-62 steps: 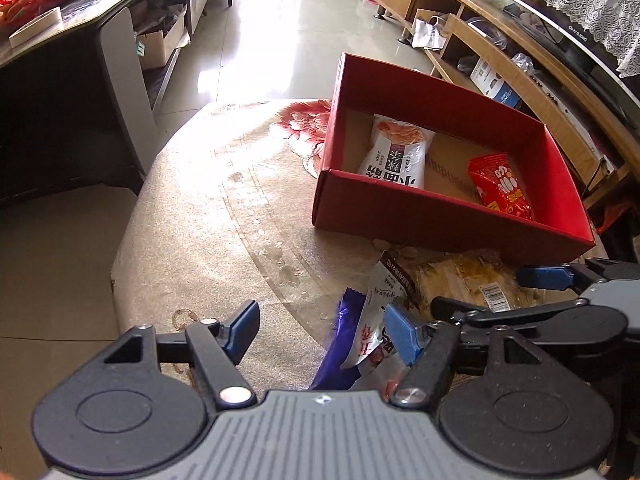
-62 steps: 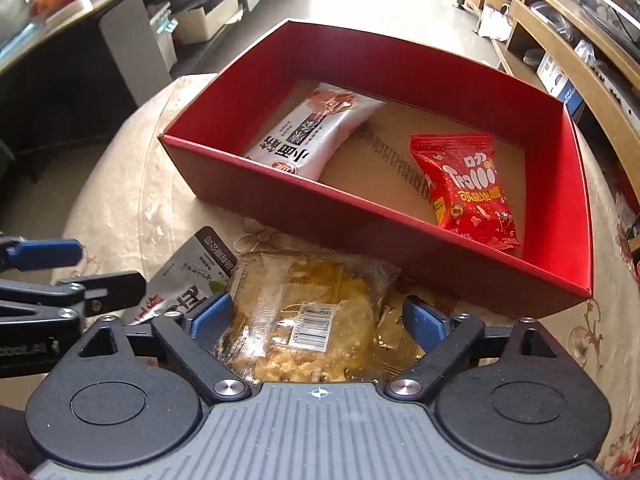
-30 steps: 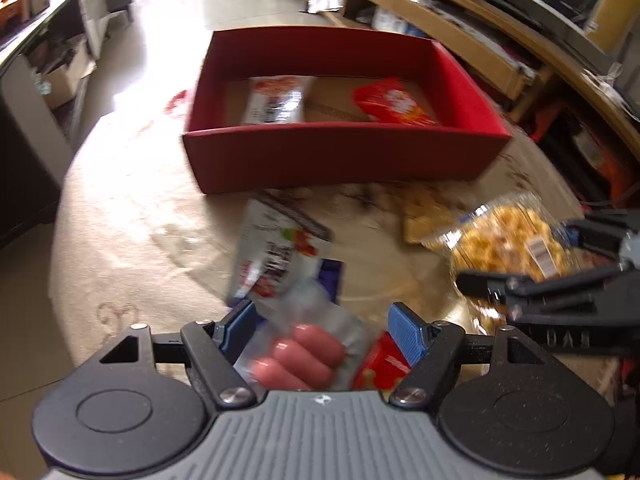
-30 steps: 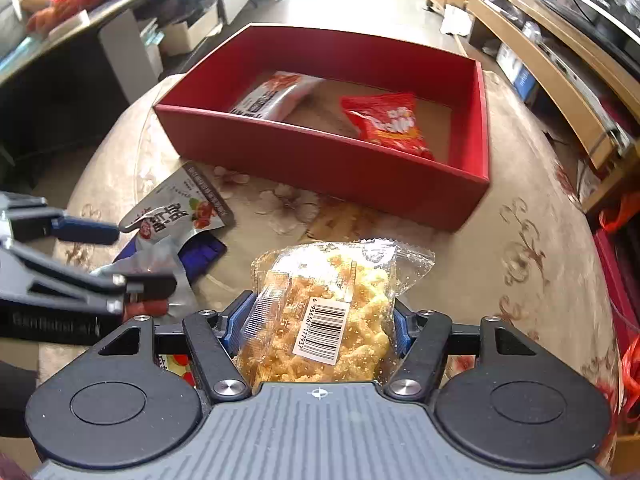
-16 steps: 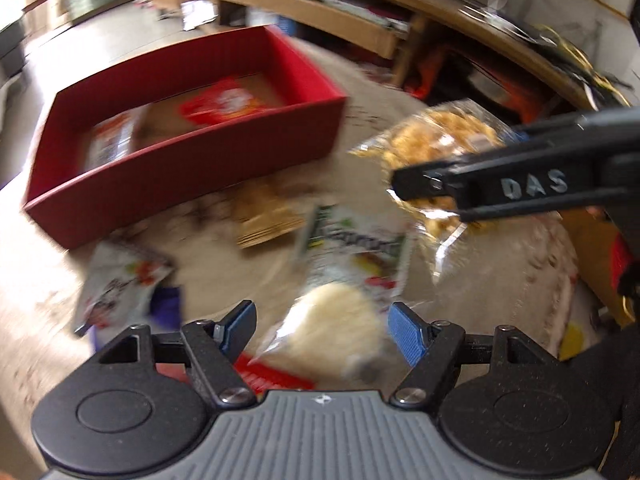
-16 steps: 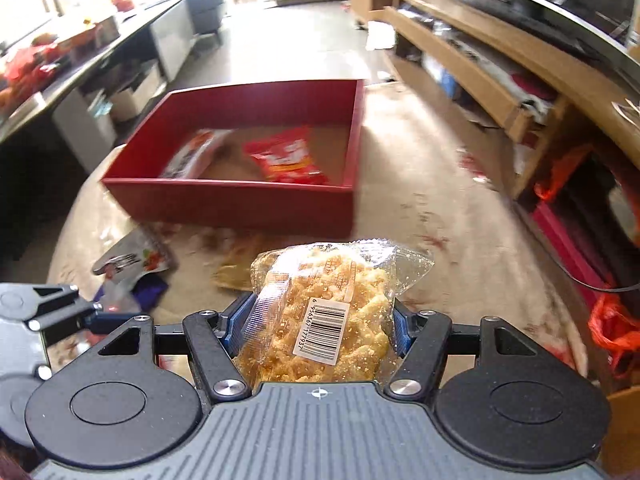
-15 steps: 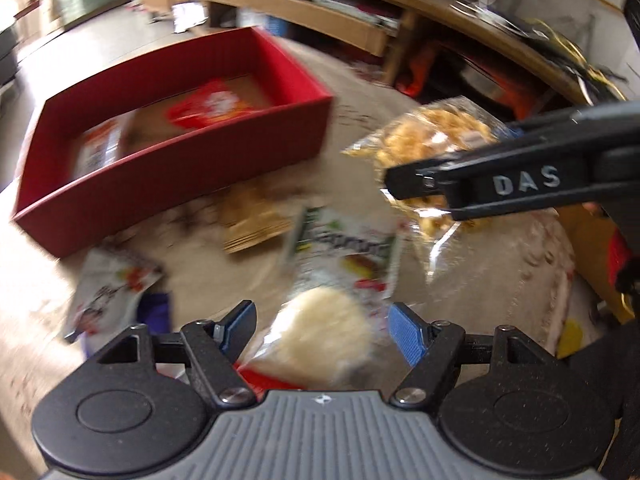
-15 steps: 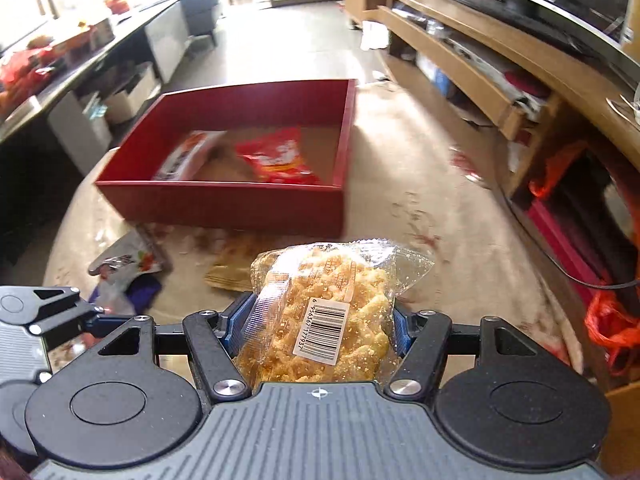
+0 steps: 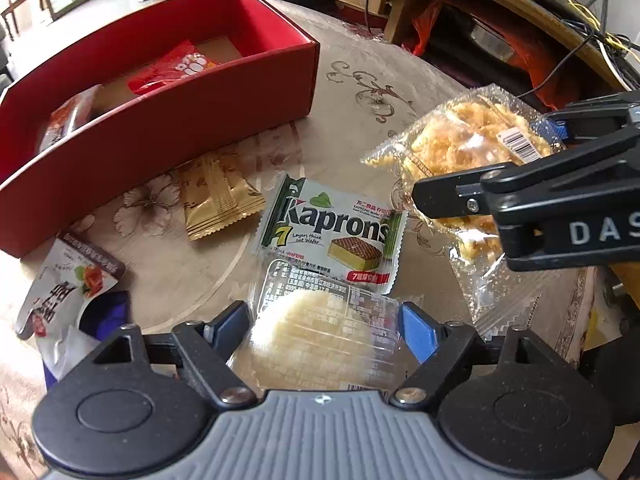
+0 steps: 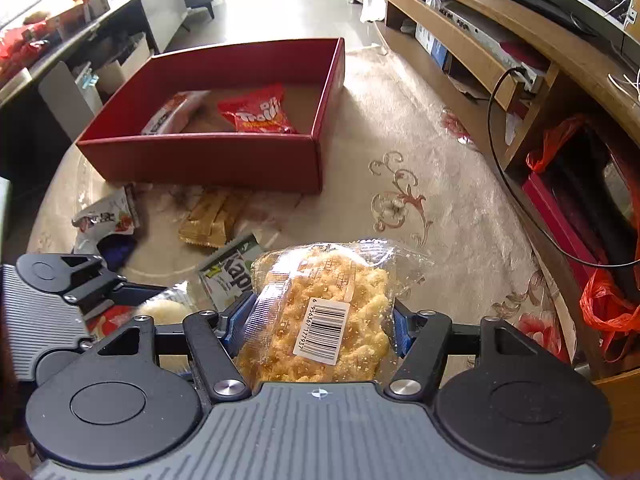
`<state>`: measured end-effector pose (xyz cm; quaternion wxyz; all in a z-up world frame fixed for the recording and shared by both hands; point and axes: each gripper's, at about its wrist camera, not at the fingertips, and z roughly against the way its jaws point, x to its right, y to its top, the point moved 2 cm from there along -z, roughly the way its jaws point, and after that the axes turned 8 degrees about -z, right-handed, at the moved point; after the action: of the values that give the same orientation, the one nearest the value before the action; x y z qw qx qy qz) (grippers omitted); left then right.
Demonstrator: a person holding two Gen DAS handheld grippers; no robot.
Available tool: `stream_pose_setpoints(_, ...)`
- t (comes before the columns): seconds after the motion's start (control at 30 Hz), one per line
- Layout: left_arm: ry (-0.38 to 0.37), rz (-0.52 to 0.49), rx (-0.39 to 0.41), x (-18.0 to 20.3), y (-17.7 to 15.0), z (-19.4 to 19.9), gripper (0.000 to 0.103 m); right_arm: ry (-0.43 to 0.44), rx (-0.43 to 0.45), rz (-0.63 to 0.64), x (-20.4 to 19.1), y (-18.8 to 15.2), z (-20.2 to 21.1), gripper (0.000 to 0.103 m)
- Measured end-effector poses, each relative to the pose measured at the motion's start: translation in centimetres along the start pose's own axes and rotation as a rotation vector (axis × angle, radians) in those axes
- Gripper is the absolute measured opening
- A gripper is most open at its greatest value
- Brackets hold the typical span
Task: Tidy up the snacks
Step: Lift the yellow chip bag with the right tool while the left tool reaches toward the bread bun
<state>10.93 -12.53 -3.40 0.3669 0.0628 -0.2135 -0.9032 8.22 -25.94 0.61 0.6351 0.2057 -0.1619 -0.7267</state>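
Observation:
My left gripper point(image 9: 324, 328) hangs low over the table. Its jaws are opening around a clear pack with a round white cake point(image 9: 316, 332), and a gap shows at the right pad. My right gripper point(image 10: 320, 332) is shut on a clear bag of yellow crispy snack point(image 10: 324, 312) with a barcode label, held above the table's right side. The same bag point(image 9: 460, 140) shows in the left wrist view. The red box point(image 10: 200, 156) stands further back and holds a red Trolli bag point(image 10: 256, 112) and a white packet point(image 10: 172, 114).
On the patterned tablecloth lie a Kaprons wafer pack point(image 9: 332, 224), a gold packet point(image 9: 216, 196), a grey-white pouch point(image 9: 68, 288) and a purple packet point(image 9: 108, 316). A wooden shelf unit point(image 10: 460, 32) and orange plastic bags point(image 10: 608, 308) stand beyond the table's right edge.
My left gripper has swung right from the grey-white pouch to above the Kaprons pack, and its jaws have widened around the clear pack. The right gripper has carried the snack bag rightward.

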Motion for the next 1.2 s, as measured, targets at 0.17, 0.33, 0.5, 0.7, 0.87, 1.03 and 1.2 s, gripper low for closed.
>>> stream_pose_setpoints(0.17,0.027,0.012,-0.003,0.6,-0.8,1.0,0.072,-0.017,-0.014,-0.005,0.2,-0.5,-0.2,0.072)
stream_pose_setpoints(0.33,0.035,-0.006,-0.018,0.9,-1.9,1.0,0.076,-0.030,-0.045,0.004,0.0,-2.3,-0.4,0.072)
stream_pose_setpoints(0.5,0.038,-0.049,-0.042,1.6,-2.4,0.2,0.083,-0.058,-0.110,0.032,-0.4,-4.4,-1.7,0.072)
stream_pose_setpoints(0.7,0.050,-0.096,-0.055,2.2,-3.0,-0.3,0.086,-0.072,-0.150,0.072,-0.9,-5.1,-2.9,0.081)
stream_pose_setpoints(0.87,0.051,-0.123,-0.061,2.6,-3.2,-0.4,0.087,-0.076,-0.167,0.075,-0.7,-6.2,-3.2,0.082)
stream_pose_setpoints(1.03,0.048,-0.155,-0.078,3.1,-3.5,-0.4,0.087,-0.081,-0.159,0.052,-0.3,-6.8,-2.9,0.078)
stream_pose_setpoints(1.2,0.065,-0.184,-0.078,3.5,-3.7,-0.5,0.087,-0.090,-0.145,0.053,-0.5,-7.0,-2.8,0.076)
